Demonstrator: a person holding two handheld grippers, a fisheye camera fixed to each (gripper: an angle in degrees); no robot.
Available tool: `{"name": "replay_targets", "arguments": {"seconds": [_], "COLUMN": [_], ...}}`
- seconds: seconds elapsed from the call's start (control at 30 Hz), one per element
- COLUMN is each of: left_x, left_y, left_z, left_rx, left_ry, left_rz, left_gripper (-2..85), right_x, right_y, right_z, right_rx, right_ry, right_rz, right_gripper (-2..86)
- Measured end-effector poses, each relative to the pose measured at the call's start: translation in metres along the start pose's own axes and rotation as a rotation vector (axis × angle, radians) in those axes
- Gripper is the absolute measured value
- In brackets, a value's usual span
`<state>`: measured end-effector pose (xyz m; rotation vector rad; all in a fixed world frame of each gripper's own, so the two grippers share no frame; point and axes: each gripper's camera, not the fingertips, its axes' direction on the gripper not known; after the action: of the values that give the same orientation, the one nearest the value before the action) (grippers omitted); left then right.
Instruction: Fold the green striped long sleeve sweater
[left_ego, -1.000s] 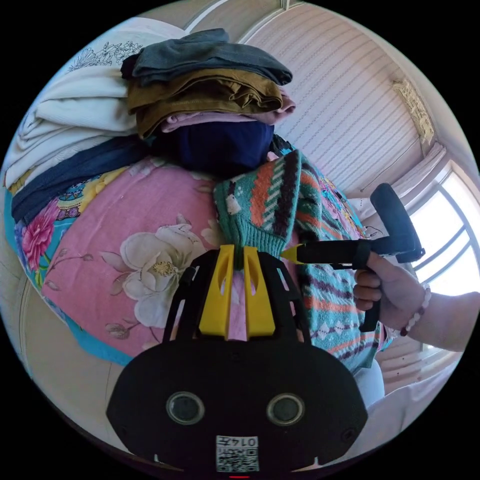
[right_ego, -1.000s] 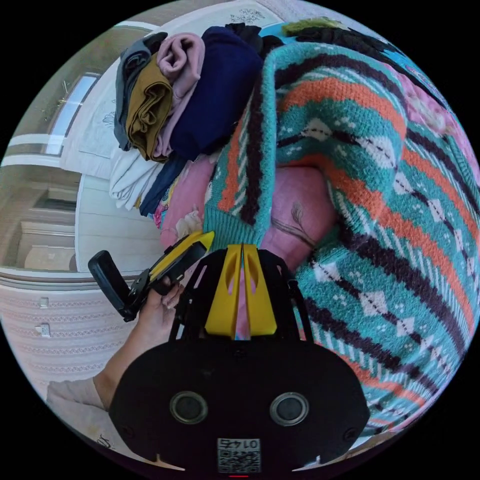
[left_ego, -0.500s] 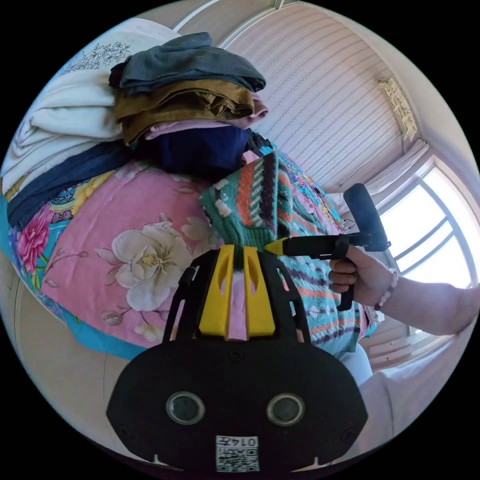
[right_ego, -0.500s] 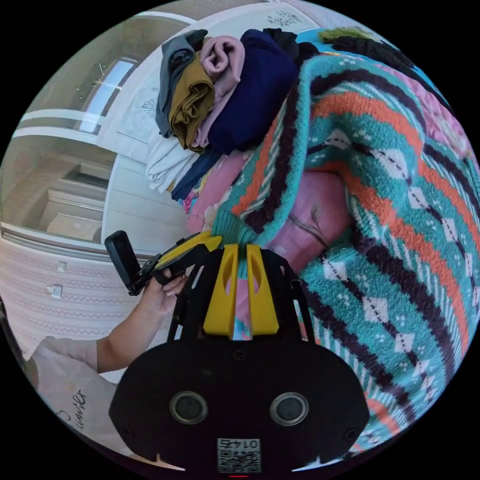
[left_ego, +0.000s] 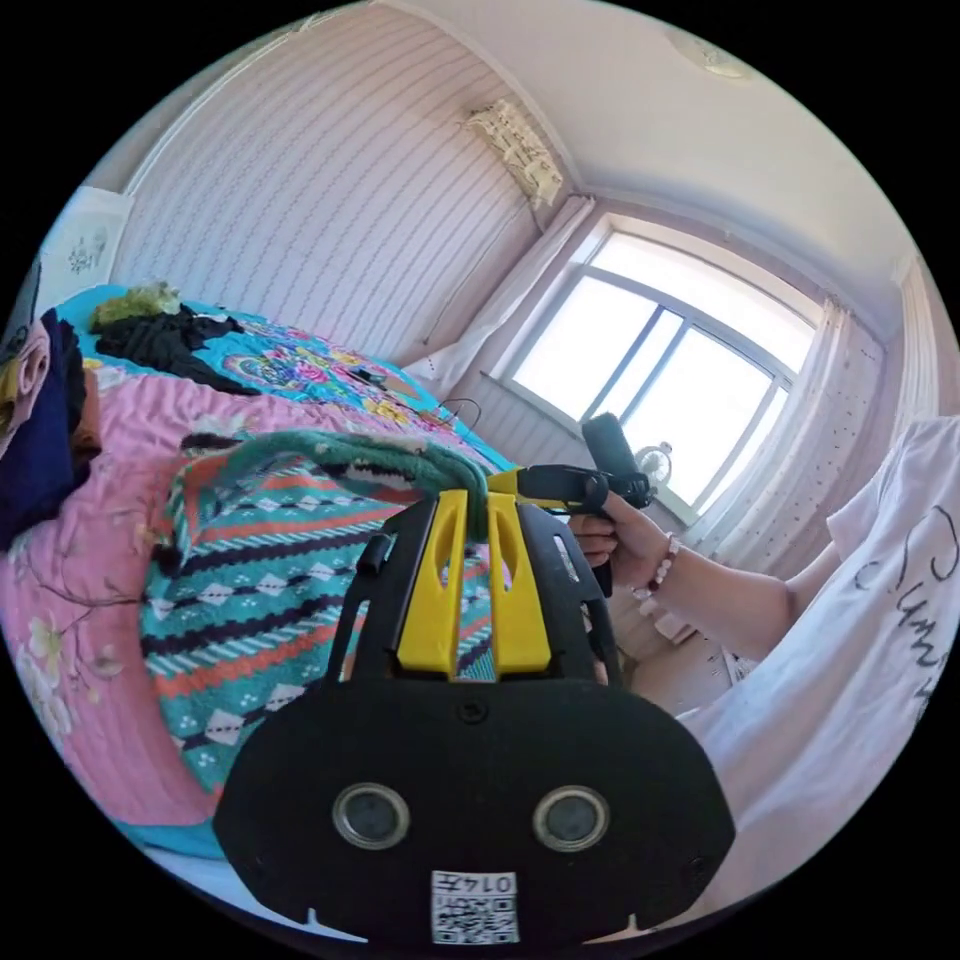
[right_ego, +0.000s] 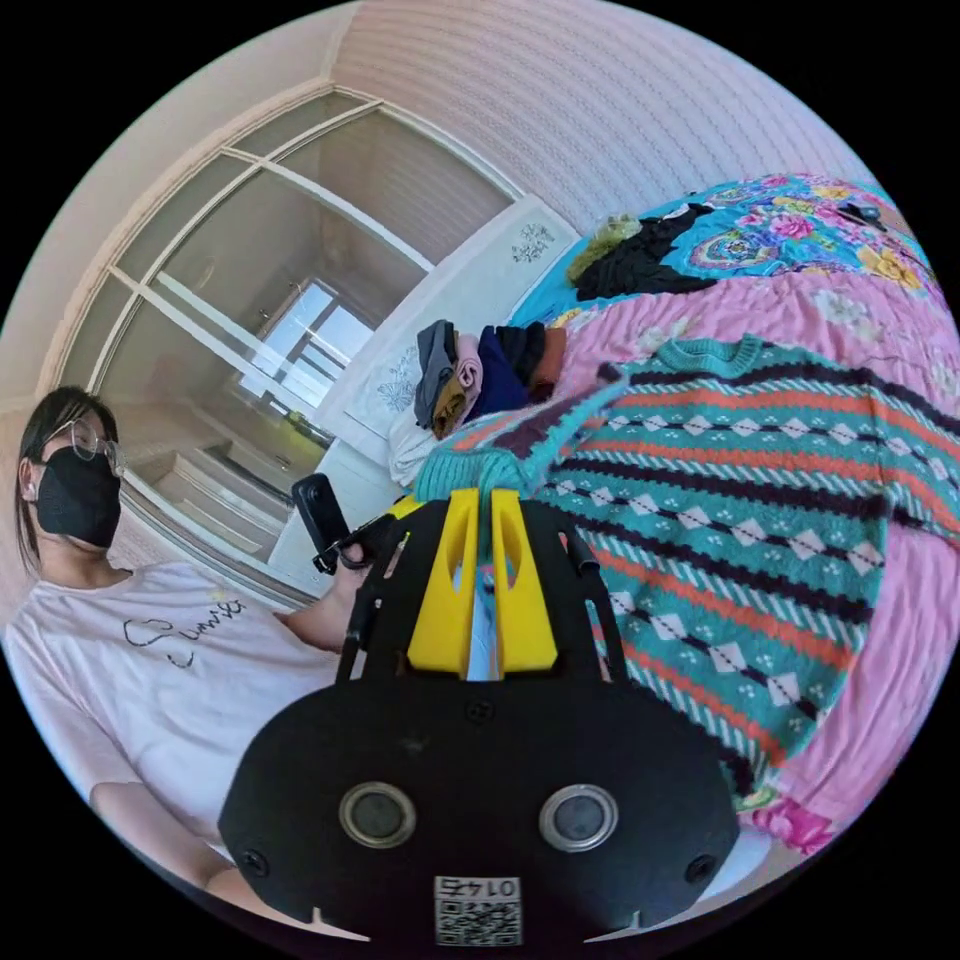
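Observation:
The green striped sweater lies spread on the pink floral bed cover, neckline toward the far side. One sleeve is lifted and stretched across the sweater's body. My left gripper is shut on the sleeve's ribbed cuff. My right gripper is shut on the same green cuff, right beside it. In the left gripper view the right gripper comes in from the right, held by a hand. In the right gripper view the left gripper shows at the left.
A stack of folded clothes sits at the head of the bed by a white pillow. A black garment lies farther off on the blue floral sheet. The person in a white shirt stands at the bed's edge. A window is behind.
Both grippers have carried the cuff away from the folded stack and across the sweater's body. Both cameras have swung, now showing the room, the window and the person.

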<state>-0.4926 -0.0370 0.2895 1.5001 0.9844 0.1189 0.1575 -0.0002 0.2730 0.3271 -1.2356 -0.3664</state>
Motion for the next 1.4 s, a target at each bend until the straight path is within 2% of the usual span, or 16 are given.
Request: {"name": "replay_targets", "arguments": {"seconds": [0.13, 0.3, 0.47, 0.63, 0.7, 0.8, 0.87, 0.93, 1.03, 1.1, 1.2, 1.4], "left_x": [0.025, 0.036, 0.02, 0.015, 0.027, 0.048, 0.054, 0.05, 0.017, -0.018, -0.063, -0.15], "left_y": [0.008, 0.04, 0.051, 0.058, 0.062, 0.065, 0.068, 0.069, 0.068, 0.061, 0.045, 0.015], "left_z": [0.076, 0.145, 0.153, 0.174, 0.184, 0.186, 0.184, 0.184, 0.18, 0.175, 0.168, 0.177], "left_rx": [-0.18, -0.424, -0.47, -0.561, -0.602, -0.561, -0.526, -0.5, -0.452, -0.422, -0.365, -0.328], "left_ry": [0.081, -0.034, 0.006, -0.001, 0.046, 0.192, 0.185, 0.106, -0.136, -0.362, -0.568, -0.758], "left_rz": [0.031, 0.038, -0.018, -0.029, 0.045, 0.172, 0.216, 0.223, 0.181, 0.152, 0.114, -0.008], "left_gripper": [4.8, 5.3, 5.2, 5.2, 5.2, 4.1, 4.4, 4.7, 5.1, 5.7, 6.7, 6.9], "right_x": [0.02, 0.071, 0.09, 0.091, 0.089, 0.088, 0.086, 0.081, 0.072, 0.061, 0.048, 0.049], "right_y": [0.027, 0.064, 0.082, 0.079, 0.072, 0.062, 0.055, 0.045, 0.011, -0.03, -0.091, -0.201], "right_z": [-0.025, -0.025, -0.012, 0.008, 0.015, 0.02, 0.022, 0.025, 0.039, 0.057, 0.087, 0.153], "right_rx": [-0.098, -0.127, -0.144, -0.163, -0.166, -0.171, -0.171, -0.154, -0.157, -0.19, -0.259, -0.373], "right_ry": [0.205, 0.248, 0.254, 0.233, 0.226, 0.235, 0.248, 0.271, 0.28, 0.283, 0.259, 0.39], "right_rz": [0.039, 0.25, 0.348, 0.354, 0.345, 0.341, 0.329, 0.303, 0.221, 0.135, 0.015, -0.112], "right_gripper": [0.8, -0.1, -0.1, 1.1, 1.8, 2.6, 3.0, 3.5, 4.9, 5.7, 6.2, 11.6]}}
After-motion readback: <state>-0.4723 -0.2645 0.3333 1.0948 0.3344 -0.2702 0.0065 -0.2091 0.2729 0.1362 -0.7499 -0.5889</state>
